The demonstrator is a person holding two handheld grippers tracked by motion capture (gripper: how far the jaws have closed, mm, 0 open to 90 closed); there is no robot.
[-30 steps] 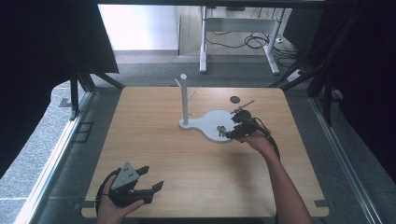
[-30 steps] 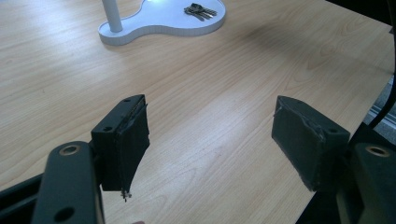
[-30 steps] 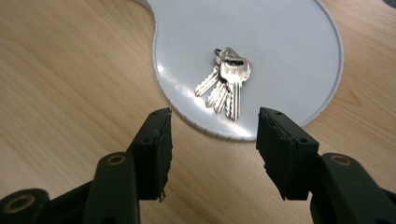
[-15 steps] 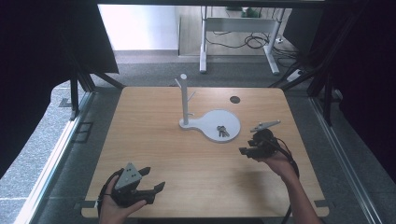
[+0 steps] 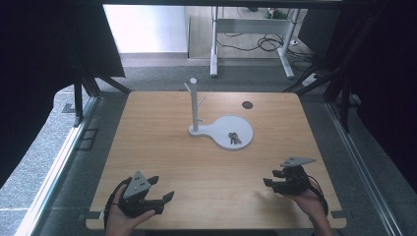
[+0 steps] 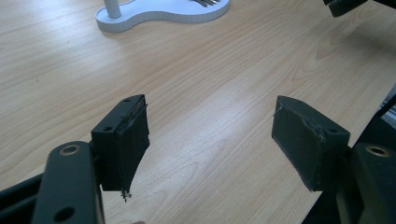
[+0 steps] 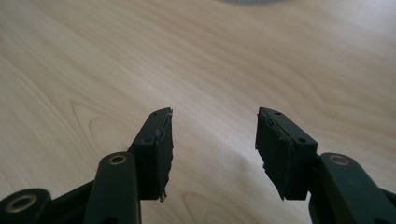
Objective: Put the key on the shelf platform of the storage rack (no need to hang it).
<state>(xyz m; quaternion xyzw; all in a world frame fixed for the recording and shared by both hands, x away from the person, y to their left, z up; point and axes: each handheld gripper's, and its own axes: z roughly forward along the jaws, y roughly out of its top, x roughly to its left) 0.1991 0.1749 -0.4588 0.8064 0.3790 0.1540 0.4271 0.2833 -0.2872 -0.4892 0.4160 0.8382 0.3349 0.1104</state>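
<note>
Wooden table point(image 5: 162, 147), white peg stand point(image 5: 193, 105) on it, keys point(image 5: 234, 138) on stand's base, dark disc point(image 5: 247, 104) beyond

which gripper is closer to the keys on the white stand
Right. The right gripper sits just toward the person and a little right of the keys. The left gripper is farther, at the near left corner of the table.
</note>
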